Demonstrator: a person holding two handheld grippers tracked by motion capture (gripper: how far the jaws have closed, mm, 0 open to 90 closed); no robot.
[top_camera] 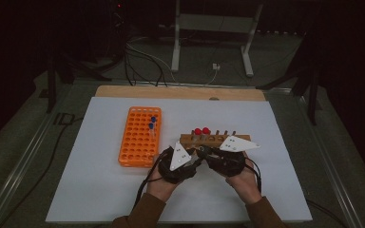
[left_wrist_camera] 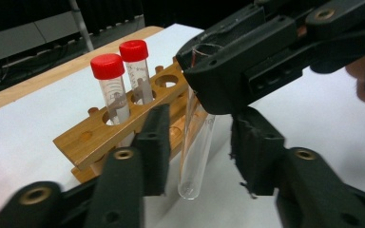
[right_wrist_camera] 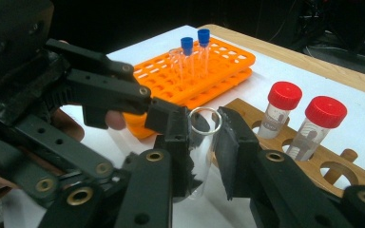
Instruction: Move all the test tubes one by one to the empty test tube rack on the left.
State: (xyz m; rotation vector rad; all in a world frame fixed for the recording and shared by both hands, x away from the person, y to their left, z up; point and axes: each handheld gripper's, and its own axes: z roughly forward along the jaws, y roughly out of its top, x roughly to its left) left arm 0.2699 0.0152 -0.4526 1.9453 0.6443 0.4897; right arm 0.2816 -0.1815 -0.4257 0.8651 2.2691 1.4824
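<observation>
Item: open glass test tube (left_wrist_camera: 197, 142), uncapped, clear, round-bottomed. We find it at centre frame in both gripper views, upright, just in front of the wooden tube rack (left_wrist_camera: 123, 130); in the high view it is hidden between the two tools at lower centre.

Hold: the right gripper (right_wrist_camera: 204, 137) is clenched on the tube just under its rim, jaws on either side of the wall. The left gripper (left_wrist_camera: 197, 147) is spread, its jaws standing apart on either side of the tube's lower half without touching it.

Handling, as we judge it: light, rigid, smooth and slippery, brittle under a hard squeeze. We would grip the upper wall below the lip, gently, and keep it vertical.

Nearby stock: two red-capped tubes (left_wrist_camera: 121, 88) seated in the wooden rack, upper left of the left gripper view; two blue-capped tubes (right_wrist_camera: 195, 54) in the orange plastic rack (top_camera: 139, 136), left of centre in the high view.

Markings: faint graduation lines on the red-capped tubes, too small to read. We see no brand or label on the open tube.
</observation>
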